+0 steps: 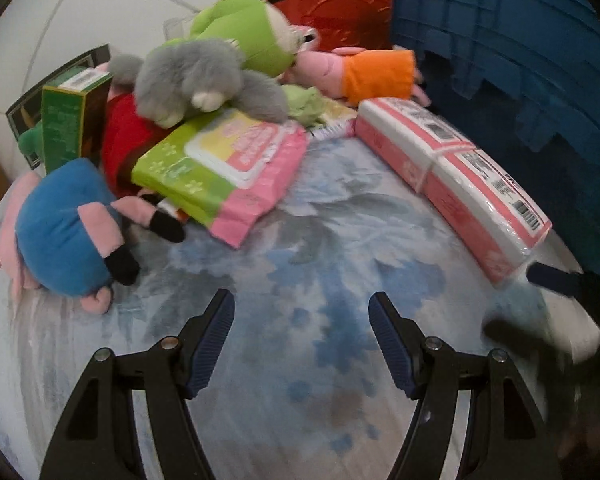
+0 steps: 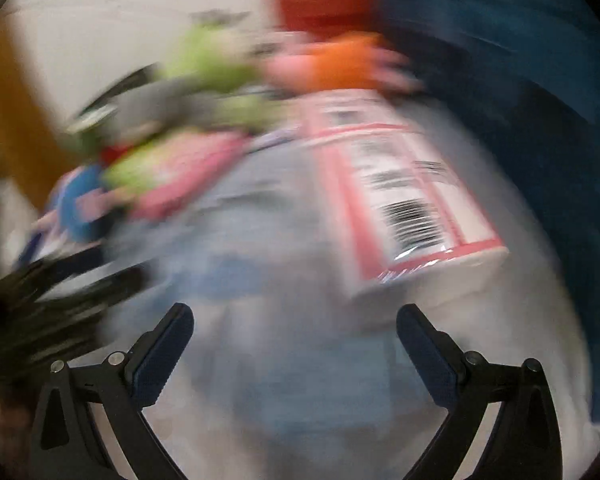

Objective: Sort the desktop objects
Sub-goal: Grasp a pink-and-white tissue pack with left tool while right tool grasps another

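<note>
My left gripper point(image 1: 302, 300) stands open over bare blue-and-white patterned cloth point(image 1: 308, 240), nothing between its fingers. Ahead lies a green and pink wipes pack point(image 1: 224, 168), under a grey plush point(image 1: 204, 80) and a green plush point(image 1: 244, 28). A blue-clad pink plush point(image 1: 64, 228) lies at the left, an orange-clad pink one point(image 1: 360, 72) at the back. A long pink and white tissue pack point(image 1: 452, 172) runs along the right. In the blurred right wrist view my right gripper point(image 2: 296, 312) is open and empty, just short of the tissue pack point(image 2: 404, 200).
A big blue crate point(image 1: 520, 60) walls off the right side. A red basket-like bag point(image 1: 332, 8) stands at the back, a green box point(image 1: 70, 120) at the left. A red plush point(image 1: 126, 144) lies behind the wipes. The other gripper shows as a dark blur point(image 1: 552, 280) at right.
</note>
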The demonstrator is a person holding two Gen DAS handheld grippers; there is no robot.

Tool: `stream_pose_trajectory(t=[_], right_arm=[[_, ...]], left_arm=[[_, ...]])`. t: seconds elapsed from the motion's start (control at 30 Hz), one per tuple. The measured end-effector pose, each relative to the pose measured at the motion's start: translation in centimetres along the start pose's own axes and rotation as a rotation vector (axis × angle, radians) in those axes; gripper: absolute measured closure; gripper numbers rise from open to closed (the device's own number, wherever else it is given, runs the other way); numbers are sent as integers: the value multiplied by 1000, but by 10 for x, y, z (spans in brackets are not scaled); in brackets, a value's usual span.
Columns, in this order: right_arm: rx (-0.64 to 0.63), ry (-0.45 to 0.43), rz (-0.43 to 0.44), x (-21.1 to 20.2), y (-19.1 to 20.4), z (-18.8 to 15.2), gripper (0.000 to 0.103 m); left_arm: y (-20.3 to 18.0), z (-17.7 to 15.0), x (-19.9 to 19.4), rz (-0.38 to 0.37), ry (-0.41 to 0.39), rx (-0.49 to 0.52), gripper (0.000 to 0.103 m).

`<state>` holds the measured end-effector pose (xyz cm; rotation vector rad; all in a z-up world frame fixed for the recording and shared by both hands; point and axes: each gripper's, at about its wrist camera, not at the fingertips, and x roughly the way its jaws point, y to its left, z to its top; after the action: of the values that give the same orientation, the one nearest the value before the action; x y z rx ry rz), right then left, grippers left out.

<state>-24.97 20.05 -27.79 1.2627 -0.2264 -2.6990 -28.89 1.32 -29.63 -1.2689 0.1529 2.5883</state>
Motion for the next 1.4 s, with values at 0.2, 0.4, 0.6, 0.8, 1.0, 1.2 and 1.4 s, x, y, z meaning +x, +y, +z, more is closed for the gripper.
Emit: stream_pose_trajectory(t=[0.2,0.4,0.6,0.8,1.0,1.2,1.4], right_arm=[[77,-90,-250,-28,-21,2,0],[129,-56,-165,-9,-59,20,0],[62,-10,-125,29,-55,38,5],[-1,40,69,40,-20,37,12],[-31,-45,139,12,14,34,0],[11,-117,-74,-41,-21,41,0],[71,-78,-108,-38,-60,43,1]], left_arm=[[-9,11,5,-27,-16,3,34],[-35,17,26,-31,9,18,34],[-33,21,38,26,20,-1,34],[-3,13,29,133,29,-39,34],[25,14,4,194,21,-114,35],[-7,36,-29,65,3,-248,34],[-57,27,2,54,102,-330,28]])
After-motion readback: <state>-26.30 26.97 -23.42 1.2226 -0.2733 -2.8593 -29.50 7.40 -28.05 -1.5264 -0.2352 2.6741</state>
